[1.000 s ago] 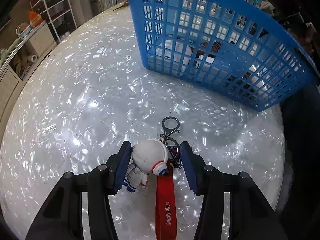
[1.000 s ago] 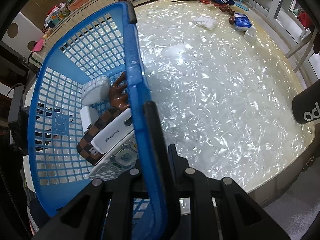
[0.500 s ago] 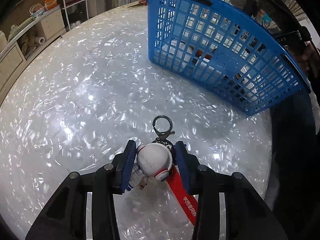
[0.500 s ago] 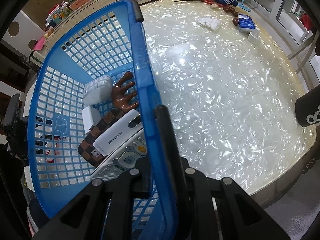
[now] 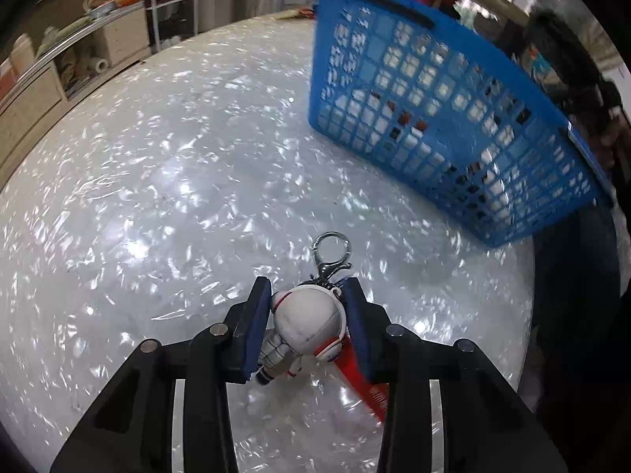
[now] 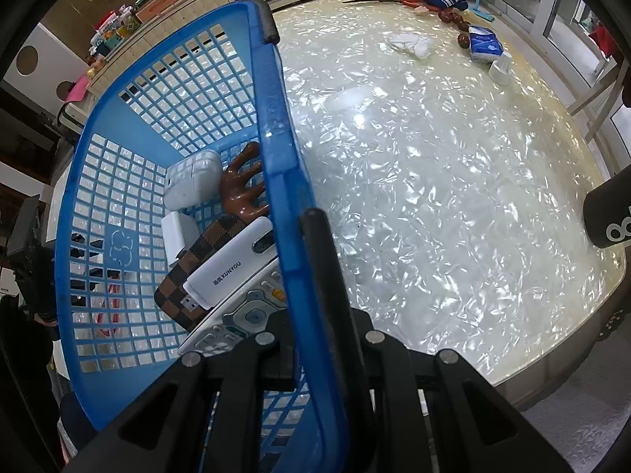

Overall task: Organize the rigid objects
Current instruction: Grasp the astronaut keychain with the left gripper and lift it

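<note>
Closing in, left gripper [image 5: 307, 301] now squeezes the astronaut keychain [image 5: 309, 325]; right gripper [image 6: 307, 260] stays clamped on the blue basket [image 6: 276, 126] rim.

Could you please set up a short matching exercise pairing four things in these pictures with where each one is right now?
Things:
1. astronaut keychain
2. brown hand-shaped piece
3. blue basket
4. tissue pack

Places:
A. lying inside the basket
B. rim pinched by the right tongs
C. between the blue pads of the left tongs
D. far side of the table, beside a small white bottle

Pairs: 1-C, 2-A, 3-B, 4-D
</note>
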`<move>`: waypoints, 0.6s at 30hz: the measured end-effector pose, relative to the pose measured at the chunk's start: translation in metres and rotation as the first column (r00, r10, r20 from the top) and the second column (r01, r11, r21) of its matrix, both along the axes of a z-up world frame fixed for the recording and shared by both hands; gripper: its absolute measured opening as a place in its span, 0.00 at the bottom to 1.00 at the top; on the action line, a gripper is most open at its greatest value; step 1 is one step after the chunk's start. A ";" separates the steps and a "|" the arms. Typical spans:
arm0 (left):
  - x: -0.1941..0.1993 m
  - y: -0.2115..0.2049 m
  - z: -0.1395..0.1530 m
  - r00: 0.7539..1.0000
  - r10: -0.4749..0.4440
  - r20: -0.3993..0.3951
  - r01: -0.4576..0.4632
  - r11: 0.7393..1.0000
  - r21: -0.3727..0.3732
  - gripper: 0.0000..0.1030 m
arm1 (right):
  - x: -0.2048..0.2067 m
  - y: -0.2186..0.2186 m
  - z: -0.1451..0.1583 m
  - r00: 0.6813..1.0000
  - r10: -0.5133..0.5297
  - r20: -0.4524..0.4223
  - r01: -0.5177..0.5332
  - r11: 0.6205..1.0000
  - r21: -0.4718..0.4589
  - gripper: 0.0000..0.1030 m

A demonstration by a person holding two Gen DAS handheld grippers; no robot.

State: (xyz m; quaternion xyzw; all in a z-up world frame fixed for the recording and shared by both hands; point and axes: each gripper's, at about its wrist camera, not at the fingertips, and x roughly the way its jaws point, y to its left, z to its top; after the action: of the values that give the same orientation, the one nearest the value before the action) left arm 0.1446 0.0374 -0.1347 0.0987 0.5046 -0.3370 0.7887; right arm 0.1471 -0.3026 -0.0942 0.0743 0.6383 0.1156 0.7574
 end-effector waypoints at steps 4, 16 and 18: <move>-0.003 0.007 0.013 0.999 0.046 0.029 -0.044 0.998 -0.041 0.40 | 0.000 -0.001 0.000 1.000 0.001 0.003 0.000 1.000 -0.002 0.13; -0.013 0.008 0.068 0.988 0.108 0.111 -0.102 0.993 -0.059 0.40 | 0.001 0.001 0.007 1.000 0.023 0.017 -0.023 1.000 -0.001 0.13; -0.016 0.005 0.083 0.981 0.120 0.151 -0.115 0.992 -0.045 0.40 | 0.002 0.002 0.010 0.999 0.028 0.024 -0.028 1.000 0.000 0.13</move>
State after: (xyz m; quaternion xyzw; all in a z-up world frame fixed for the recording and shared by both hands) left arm 0.1283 0.0420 -0.0522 0.0802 0.4412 -0.2904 0.8453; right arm 0.1496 -0.3010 -0.0841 0.0640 0.6300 0.1273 0.7634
